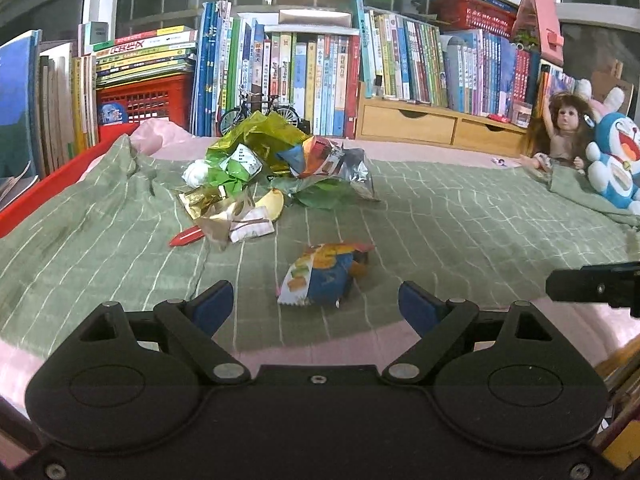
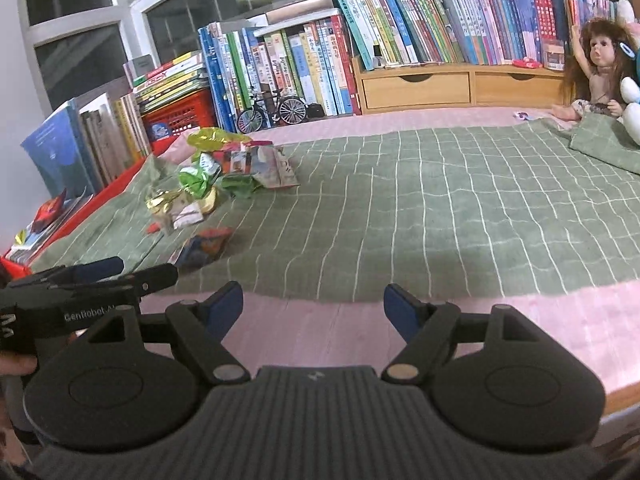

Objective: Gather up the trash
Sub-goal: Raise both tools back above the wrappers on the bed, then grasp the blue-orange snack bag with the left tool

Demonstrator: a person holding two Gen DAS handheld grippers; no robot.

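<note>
One stray crumpled snack packet, white and blue with orange print [image 1: 322,276], lies on the green checked bedspread [image 1: 460,216], apart from the main heap of foil and plastic wrappers [image 1: 260,168]. Everything the coming move needs hangs on that packet. From the left gripper [image 1: 316,304] it sits at about twelve o'clock, just ahead of the two blue-padded fingers [image 1: 214,306] and roughly centred in the gap between them, its long axis running from seven to one o'clock. The heap lies farther off at about eleven o'clock, near the red plastic tray edge [image 1: 52,176] and the wall of books.

The left gripper is clearly the nearer one. Its jaws stand wide apart with nothing between the pads, tilted down toward the bedspread from above the pink sheet [image 1: 352,344] at the bed's front edge. I'd judge a short reach forward and down would bring the packet between the pads, which look wide enough to take it across its narrower side.

The right gripper [image 2: 313,306] is likewise spread wide and holds nothing. It hangs over the pink sheet, angled downward, with only bare bedspread ahead. From there the packet [image 2: 204,246] lies at ten o'clock, well to its left and beyond the left gripper's tip [image 2: 132,274].
</note>
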